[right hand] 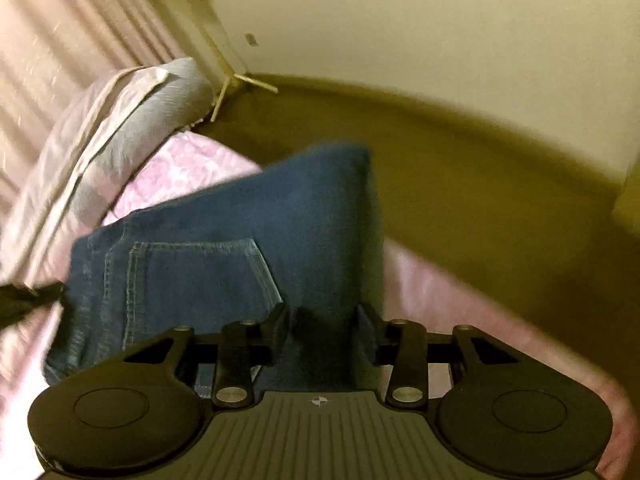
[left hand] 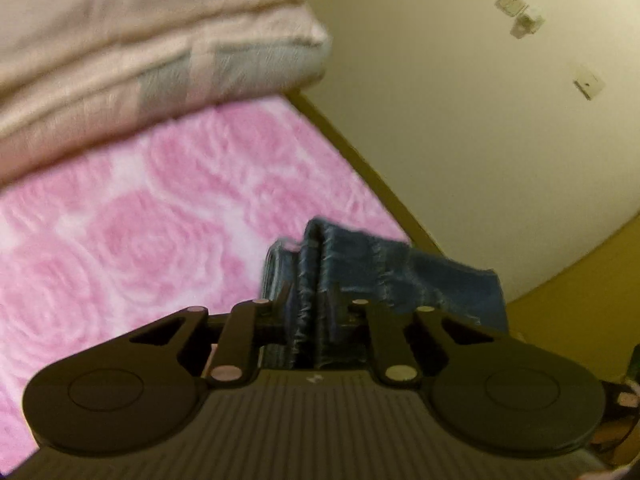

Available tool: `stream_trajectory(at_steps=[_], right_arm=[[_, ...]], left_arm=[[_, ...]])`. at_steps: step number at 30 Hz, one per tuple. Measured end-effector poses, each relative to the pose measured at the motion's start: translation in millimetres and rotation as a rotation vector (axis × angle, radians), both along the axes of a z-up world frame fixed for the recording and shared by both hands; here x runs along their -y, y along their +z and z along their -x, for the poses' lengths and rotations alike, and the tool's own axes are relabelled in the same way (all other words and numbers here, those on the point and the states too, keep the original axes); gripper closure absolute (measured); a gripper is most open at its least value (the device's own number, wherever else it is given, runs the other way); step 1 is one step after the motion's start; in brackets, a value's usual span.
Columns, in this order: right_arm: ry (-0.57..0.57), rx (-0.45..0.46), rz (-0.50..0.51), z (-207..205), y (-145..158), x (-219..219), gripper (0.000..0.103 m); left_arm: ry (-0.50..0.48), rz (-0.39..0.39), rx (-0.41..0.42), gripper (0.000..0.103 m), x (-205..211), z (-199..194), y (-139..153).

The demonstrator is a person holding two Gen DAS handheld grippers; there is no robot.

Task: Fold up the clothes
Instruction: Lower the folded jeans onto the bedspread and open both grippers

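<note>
Jeans [left hand: 316, 300] bunched between left claw [left hand: 311, 300] fingers, above bedspread [left hand: 140, 220].

- Left wrist cam: sits right behind left tongs [left hand: 314, 312], faces along the pink bed [left hand: 120, 232] toward folded bedding [left hand: 140, 52] and wall [left hand: 460, 100]; tilted.
- Right wrist cam: right behind right tongs [right hand: 324, 328], very near jeans [right hand: 240, 232], facing bed corner and floor.
- Shared: jeans, bed, bedding, wall.
</note>
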State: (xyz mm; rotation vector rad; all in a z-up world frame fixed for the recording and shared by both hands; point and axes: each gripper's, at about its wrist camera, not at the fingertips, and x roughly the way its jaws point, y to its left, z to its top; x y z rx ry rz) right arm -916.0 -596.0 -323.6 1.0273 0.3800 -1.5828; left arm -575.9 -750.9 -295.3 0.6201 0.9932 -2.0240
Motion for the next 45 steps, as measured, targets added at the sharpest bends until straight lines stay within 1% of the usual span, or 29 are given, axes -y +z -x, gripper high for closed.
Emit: stream_trajectory(at_steps=[2, 3, 5, 6, 7, 8, 10, 12, 14, 16, 18, 19, 22, 23, 25, 27, 29, 30, 34, 36, 39, 41, 43, 45], right_arm=[[0.057, -0.053, 0.013, -14, 8, 3, 0.062], [0.087, -0.065, 0.015, -22, 9, 4, 0.062], [0.137, -0.084, 0.019, -38, 4, 11, 0.062], [0.157, -0.098, 0.020, -46, 1, 16, 0.062], [0.167, -0.113, 0.017, -51, -5, 22, 0.062], [0.173, -0.125, 0.014, -56, -12, 28, 0.062], [0.186, -0.149, -0.006, -65, -28, 42, 0.062], [0.206, -0.185, -0.045, -73, -40, 56, 0.063], [0.222, -0.219, -0.076, -81, -40, 66, 0.062], [0.220, -0.210, -0.100, -80, -35, 72, 0.062], [0.209, -0.169, -0.108, -73, -26, 72, 0.062], [0.202, -0.152, -0.091, -69, -18, 70, 0.062], [0.159, -0.174, 0.000, -54, 4, 66, 0.062], [0.136, -0.185, 0.017, -48, 6, 70, 0.062], [0.084, -0.197, 0.042, -35, 5, 81, 0.062], [0.043, -0.213, 0.060, -21, -4, 93, 0.062], [0.046, -0.219, 0.007, -10, -24, 107, 0.062], [0.051, -0.213, -0.003, -8, -27, 107, 0.062], [0.065, -0.174, 0.014, -8, -18, 90, 0.062], [0.073, -0.155, 0.022, -7, -13, 82, 0.062], [0.084, -0.125, 0.035, -7, -7, 69, 0.062], [0.096, -0.107, 0.040, -9, -1, 54, 0.062], [0.122, -0.090, 0.035, -20, 8, 25, 0.062], [0.153, -0.080, 0.010, -34, 9, -2, 0.062]], left_arm=[[-0.070, 0.020, 0.033, 0.098, -10, 16, 7], [-0.109, 0.036, 0.072, 0.100, -14, 27, 5], [-0.167, 0.087, 0.177, 0.101, -18, 50, -5], [-0.173, 0.111, 0.237, 0.102, -17, 61, -13], [-0.171, 0.123, 0.281, 0.103, -14, 68, -24], [-0.158, 0.116, 0.301, 0.103, -9, 72, -34], [-0.124, 0.068, 0.290, 0.102, 1, 74, -51], [-0.115, 0.065, 0.304, 0.100, 6, 76, -58], [-0.111, 0.071, 0.326, 0.100, 9, 78, -63], [-0.119, 0.066, 0.349, 0.100, 10, 81, -57], [-0.128, 0.077, 0.350, 0.102, 6, 82, -43], [-0.132, 0.085, 0.348, 0.102, 3, 82, -35], [-0.130, 0.132, 0.310, 0.102, 1, 83, -17], [-0.128, 0.144, 0.310, 0.102, 4, 86, -16], [-0.123, 0.163, 0.321, 0.102, 13, 93, -19], [-0.122, 0.154, 0.347, 0.102, 26, 99, -32], [-0.104, 0.131, 0.348, 0.102, 34, 101, -47], [-0.093, 0.128, 0.343, 0.102, 37, 101, -51], [-0.082, 0.124, 0.313, 0.102, 42, 93, -55], [-0.074, 0.123, 0.285, 0.102, 38, 82, -48], [-0.052, 0.173, 0.285, 0.103, 11, 61, -25], [-0.067, 0.192, 0.277, 0.103, -16, 47, -12], [-0.077, 0.177, 0.275, 0.103, -47, 37, -5], [-0.082, 0.148, 0.266, 0.103, -75, 29, -1]])
